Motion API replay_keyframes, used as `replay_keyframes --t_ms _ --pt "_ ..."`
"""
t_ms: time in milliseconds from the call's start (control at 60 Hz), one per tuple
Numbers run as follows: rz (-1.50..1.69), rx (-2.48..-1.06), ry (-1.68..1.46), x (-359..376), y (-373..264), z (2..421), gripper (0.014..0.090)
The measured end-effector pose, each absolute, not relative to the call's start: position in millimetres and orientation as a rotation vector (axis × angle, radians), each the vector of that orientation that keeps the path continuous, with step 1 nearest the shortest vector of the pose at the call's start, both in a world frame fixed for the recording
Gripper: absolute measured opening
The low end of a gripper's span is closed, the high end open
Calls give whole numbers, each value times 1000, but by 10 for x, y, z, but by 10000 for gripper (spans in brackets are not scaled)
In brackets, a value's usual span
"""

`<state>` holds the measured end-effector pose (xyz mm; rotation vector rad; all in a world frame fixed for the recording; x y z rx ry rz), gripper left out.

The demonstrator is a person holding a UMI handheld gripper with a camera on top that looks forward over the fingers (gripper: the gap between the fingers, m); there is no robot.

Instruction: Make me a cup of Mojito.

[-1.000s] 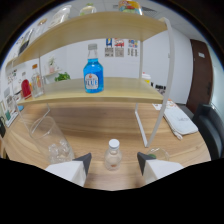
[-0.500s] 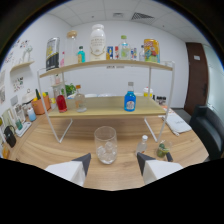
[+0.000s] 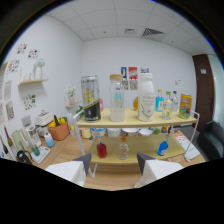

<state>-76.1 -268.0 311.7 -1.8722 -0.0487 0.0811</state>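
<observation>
The jaws stand wide apart and hold nothing; the gripper points level at a two-tier wooden shelf rack that stands on the worktop, with open air between the two fingertips.

On the rack's top board, from nine o'clock toward three o'clock, stand a dark-based blender jar, a tall clear bottle with a pale cap, a big white bottle, then a cluster of smaller bottles and a yellow-green carton at the far end. The lower board, just beyond the fingertips at about twelve o'clock, carries a small red bottle, a clear bottle with an orange cap and, farther toward two o'clock, a blue bottle. Some rounded containers sit at the back of this lower board, too small to make out. Which of these bottles belong to the mojito cannot be told from here; no cup shows between or just ahead of the jaws.

Off at nine o'clock, on the worktop beside the rack, sit an orange basket with yellow and green things in it, and a white appliance behind it. A small wall shelf hangs above them. Papers are pinned on the white wall behind the rack, and a dark door stands at three o'clock.
</observation>
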Motion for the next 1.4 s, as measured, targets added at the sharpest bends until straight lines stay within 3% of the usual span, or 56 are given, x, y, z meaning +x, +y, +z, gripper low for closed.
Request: replay_keyframes --t_ms 183,650,717,850,1150,1400 --pt "139 -1796 -20 -1211 -2329 3720 855" --pt "63 -1734 -9 -1622 -1132 4063 852" --pt "49 -1732 -10 -1647 -1036 4067 783" --pt "1 -1708 22 -1527 -964 4103 534" --pt "73 -1695 1 -1563 -1090 4144 506" --pt "208 -1592 -89 -1486 -1736 4343 502"
